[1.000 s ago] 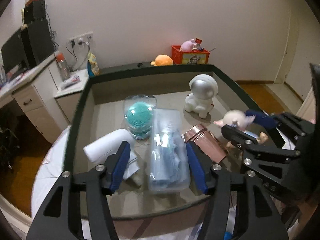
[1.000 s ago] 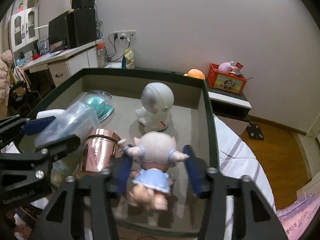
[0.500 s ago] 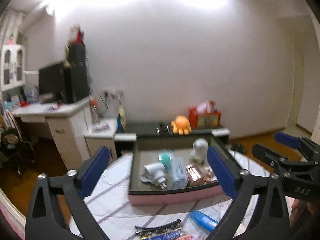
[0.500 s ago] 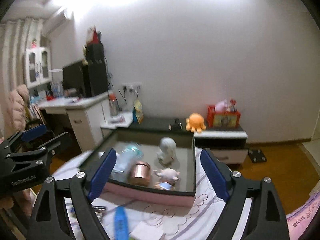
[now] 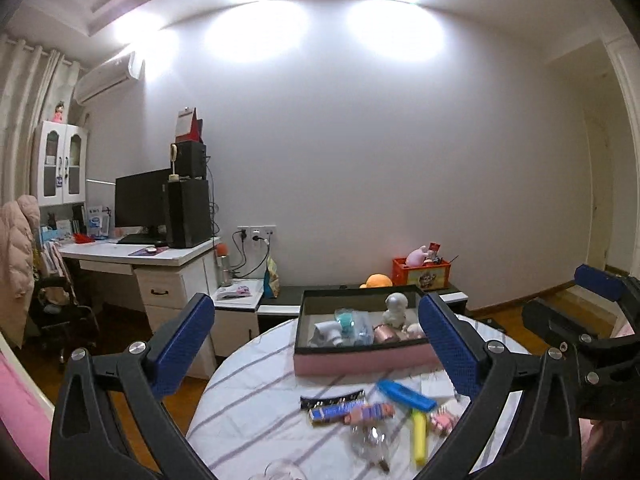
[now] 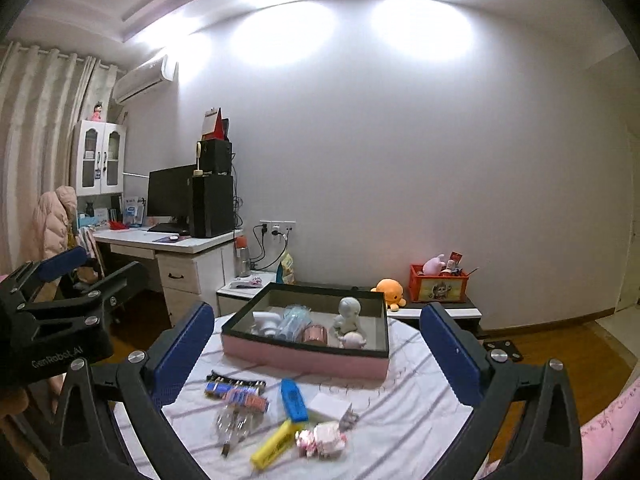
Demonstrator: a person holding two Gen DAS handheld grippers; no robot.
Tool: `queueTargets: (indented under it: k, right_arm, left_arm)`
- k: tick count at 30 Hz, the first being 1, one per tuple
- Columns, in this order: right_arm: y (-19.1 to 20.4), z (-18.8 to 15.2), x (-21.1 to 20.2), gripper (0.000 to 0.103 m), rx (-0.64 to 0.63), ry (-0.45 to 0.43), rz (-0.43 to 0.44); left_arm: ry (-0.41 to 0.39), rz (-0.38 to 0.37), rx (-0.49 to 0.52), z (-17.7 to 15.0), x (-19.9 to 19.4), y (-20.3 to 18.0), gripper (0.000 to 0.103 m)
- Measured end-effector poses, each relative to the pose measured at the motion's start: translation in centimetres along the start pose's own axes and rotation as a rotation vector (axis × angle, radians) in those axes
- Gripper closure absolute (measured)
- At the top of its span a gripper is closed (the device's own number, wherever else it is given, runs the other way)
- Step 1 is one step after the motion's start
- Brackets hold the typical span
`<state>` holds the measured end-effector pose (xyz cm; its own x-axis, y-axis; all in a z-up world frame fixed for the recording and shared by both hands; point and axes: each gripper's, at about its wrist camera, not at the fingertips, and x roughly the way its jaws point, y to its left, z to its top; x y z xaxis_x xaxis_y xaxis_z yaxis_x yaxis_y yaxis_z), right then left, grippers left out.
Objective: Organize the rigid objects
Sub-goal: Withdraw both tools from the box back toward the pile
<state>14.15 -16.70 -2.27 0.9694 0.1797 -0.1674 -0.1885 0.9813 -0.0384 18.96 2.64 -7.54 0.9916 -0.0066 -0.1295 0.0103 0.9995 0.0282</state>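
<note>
Both empty: left gripper (image 5: 316,344) spread wide, right gripper (image 6: 318,344) opening. Descend squarely on the blue plastic case (image 6: 294,399) just below (avoid neighbours).

My left gripper (image 5: 316,336) spreads its blue-padded jaws wide and empty above a round striped-cloth table (image 5: 256,400) holding a pink-sided open box (image 5: 360,360) of figurines and scattered small items.

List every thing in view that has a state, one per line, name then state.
left gripper: open, empty
right gripper: jaws opening, nothing between them
pink box: lidless, holding several items
astronaut figure: upright in the box
copper can: lying on its side in the box
yellow highlighter: lying on the table, outside the box
</note>
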Motion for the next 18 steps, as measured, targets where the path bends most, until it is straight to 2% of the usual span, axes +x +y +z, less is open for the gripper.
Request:
queueTargets:
  k: [8,12,18]
  right_arm:
    - [0.3,-1.5,-1.8,0.0,0.006,0.02,-0.009]
    - [0.2,-2.4,-1.7,0.0,0.006,0.033,-0.023]
    - [-0.8,-5.5,1.1,0.0,0.018,0.152,-0.04]
  left_arm:
    - [0.051,-0.041,0.004,-2.3,-1.9,-0.7,0.0]
    - [0.064,-0.006,0.029,-3.8,-1.9,-1.2,0.0]
    - [0.186,0.005,0.051,-7.3,0.4,-0.9,0.0]
